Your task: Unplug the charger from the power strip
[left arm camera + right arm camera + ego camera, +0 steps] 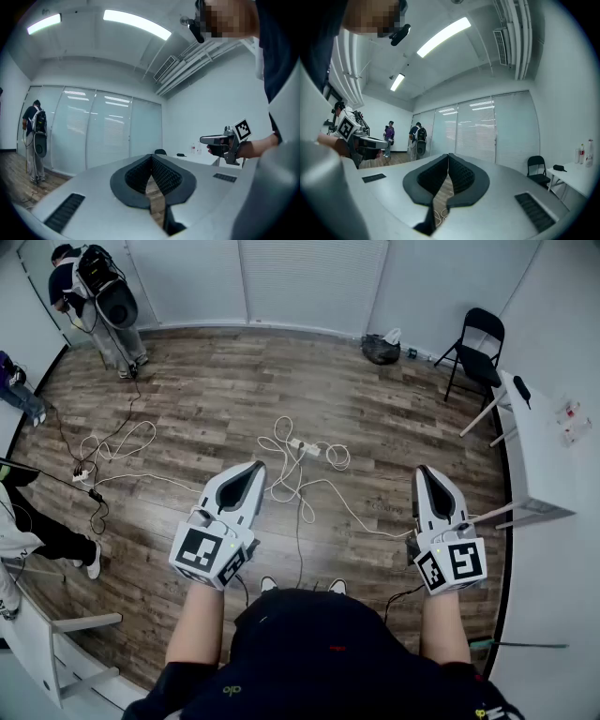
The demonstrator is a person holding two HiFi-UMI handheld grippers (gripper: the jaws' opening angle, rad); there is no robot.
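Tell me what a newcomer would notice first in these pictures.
The left hand-held gripper and the right hand-held gripper, held out level, shut and empty, fill the foreground. On the wooden floor beyond them lies a tangle of white cables with a power strip among them. A black chair stands far right.

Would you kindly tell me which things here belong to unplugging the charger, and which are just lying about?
For the job: power strip with charger; white cable; left gripper and right gripper, both shut and empty.

Lying about: folding chair; white table; black bag; other cables.
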